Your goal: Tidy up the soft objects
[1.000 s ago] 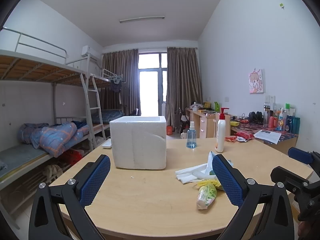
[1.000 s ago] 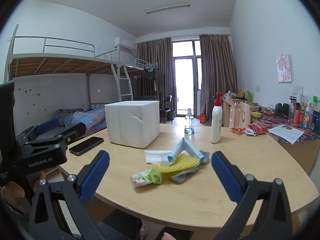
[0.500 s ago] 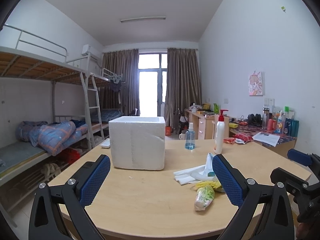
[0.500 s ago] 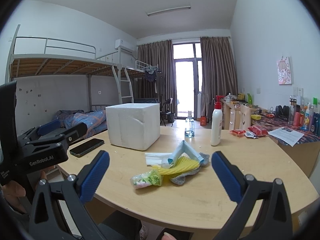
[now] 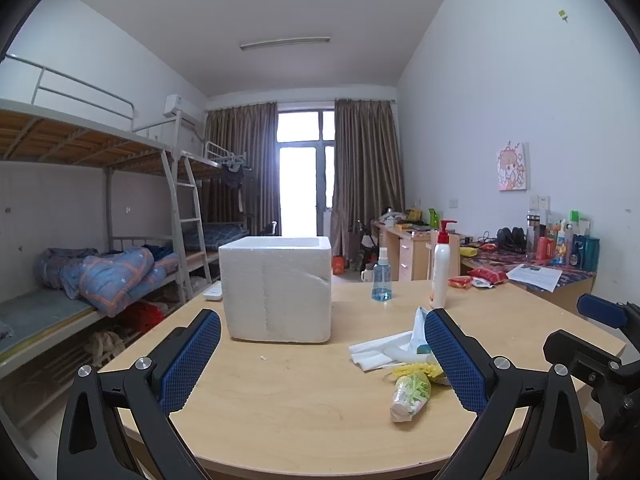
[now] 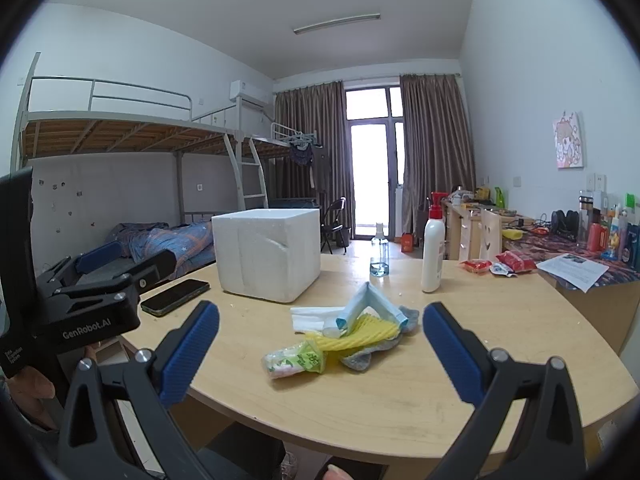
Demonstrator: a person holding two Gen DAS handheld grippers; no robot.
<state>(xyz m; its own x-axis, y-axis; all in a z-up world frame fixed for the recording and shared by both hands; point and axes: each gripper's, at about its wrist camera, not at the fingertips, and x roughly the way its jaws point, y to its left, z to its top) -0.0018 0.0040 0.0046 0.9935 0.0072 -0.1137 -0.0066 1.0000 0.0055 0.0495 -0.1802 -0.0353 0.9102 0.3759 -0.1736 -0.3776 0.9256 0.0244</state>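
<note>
A heap of soft things lies on the round wooden table (image 6: 400, 392): a green-and-white plastic pack (image 6: 294, 359), a yellow ribbed cloth (image 6: 360, 334), a grey sock (image 6: 368, 356), a light blue folded piece (image 6: 372, 304) and white tissue (image 6: 312, 316). The pack also shows in the left wrist view (image 5: 410, 394). A white foam box (image 5: 278, 288) stands behind, open at the top. My left gripper (image 5: 322, 356) is open and empty, before the box. My right gripper (image 6: 320, 350) is open and empty, just short of the heap.
A white pump bottle (image 6: 433, 248) and a small clear spray bottle (image 6: 379, 256) stand behind the heap. A black phone (image 6: 176, 297) lies left of the box. Bunk beds (image 5: 92, 272) stand to the left; a cluttered desk (image 5: 532, 268) is at the right wall.
Both grippers have shifted only slightly; the table items sit a little differently in view. Nothing was taken hold of or moved.
</note>
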